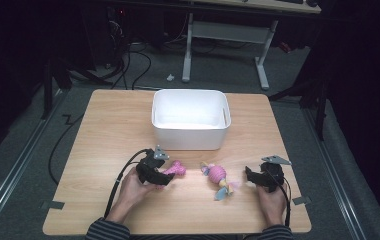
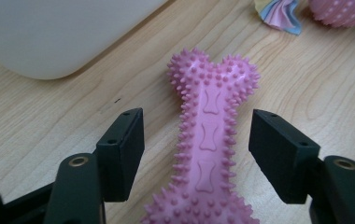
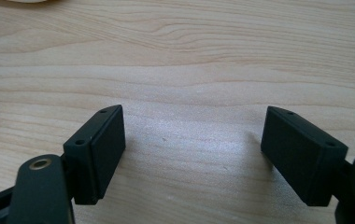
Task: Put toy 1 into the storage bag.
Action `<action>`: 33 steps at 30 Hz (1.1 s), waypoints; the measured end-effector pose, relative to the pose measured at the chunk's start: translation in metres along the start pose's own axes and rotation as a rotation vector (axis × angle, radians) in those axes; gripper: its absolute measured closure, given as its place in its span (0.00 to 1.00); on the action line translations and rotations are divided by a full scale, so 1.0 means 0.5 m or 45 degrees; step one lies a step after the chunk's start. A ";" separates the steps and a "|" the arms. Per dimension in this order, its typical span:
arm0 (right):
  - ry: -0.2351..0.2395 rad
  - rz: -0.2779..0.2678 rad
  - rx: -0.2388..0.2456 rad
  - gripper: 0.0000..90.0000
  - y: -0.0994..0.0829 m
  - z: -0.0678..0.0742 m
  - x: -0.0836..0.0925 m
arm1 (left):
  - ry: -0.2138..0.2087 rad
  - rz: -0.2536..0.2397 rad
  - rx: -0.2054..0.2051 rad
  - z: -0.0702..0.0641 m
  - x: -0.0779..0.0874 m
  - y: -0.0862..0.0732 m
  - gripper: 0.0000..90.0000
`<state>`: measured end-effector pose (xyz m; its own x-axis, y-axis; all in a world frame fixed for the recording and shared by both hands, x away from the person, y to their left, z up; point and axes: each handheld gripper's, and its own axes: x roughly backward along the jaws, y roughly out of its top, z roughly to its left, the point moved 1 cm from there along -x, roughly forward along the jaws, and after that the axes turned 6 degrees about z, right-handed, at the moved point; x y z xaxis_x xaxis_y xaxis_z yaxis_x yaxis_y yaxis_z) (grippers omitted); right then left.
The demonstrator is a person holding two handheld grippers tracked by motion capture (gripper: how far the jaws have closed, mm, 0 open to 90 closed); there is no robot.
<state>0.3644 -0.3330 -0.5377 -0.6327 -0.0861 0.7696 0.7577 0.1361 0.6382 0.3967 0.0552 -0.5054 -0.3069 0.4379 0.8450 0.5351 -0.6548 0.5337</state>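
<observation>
A pink spiky bone toy (image 1: pixel 177 169) lies on the wooden table (image 1: pixel 113 130) in front of the white bin (image 1: pixel 188 137). My left gripper (image 1: pixel 165 176) points along it. In the left gripper view the bone (image 2: pixel 210 116) runs up between the two black jaws of that gripper (image 2: pixel 196 135), with a gap on each side, so the pads do not press it. To the right lies a pink dotted ball toy (image 1: pixel 217 175) with pastel tassels. My right gripper (image 1: pixel 250 175) rests right of that toy, open over bare wood (image 3: pixel 192 140).
The white bin's corner (image 2: pixel 49 32) stands just beyond the bone on the left. The ball toy (image 2: pixel 344 9) and its tassel (image 2: pixel 278 11) lie at the far right. Desk legs and cables stand on the floor behind the table.
</observation>
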 end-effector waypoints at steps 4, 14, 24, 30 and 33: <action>-0.001 0.002 0.000 0.24 0.000 0.000 0.000 | 0.006 0.026 -0.013 -0.002 -0.010 0.003 0.46; 0.000 0.000 0.000 0.24 0.000 0.000 0.000 | -0.005 0.053 -0.019 -0.002 -0.019 0.004 0.50; 0.000 0.002 0.000 0.24 0.000 0.000 0.000 | -0.048 0.053 -0.041 -0.003 -0.019 0.006 0.62; 0.000 0.002 0.001 0.24 0.000 0.000 0.000 | -0.055 0.051 -0.050 -0.003 -0.017 0.005 0.65; -0.001 0.002 0.001 0.24 0.000 0.000 0.000 | -0.050 0.056 -0.055 -0.004 -0.016 0.005 0.66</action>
<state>0.3644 -0.3330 -0.5376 -0.6317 -0.0854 0.7705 0.7586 0.1366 0.6370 0.3990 0.0486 -0.5105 -0.2519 0.4314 0.8663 0.5128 -0.6997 0.4975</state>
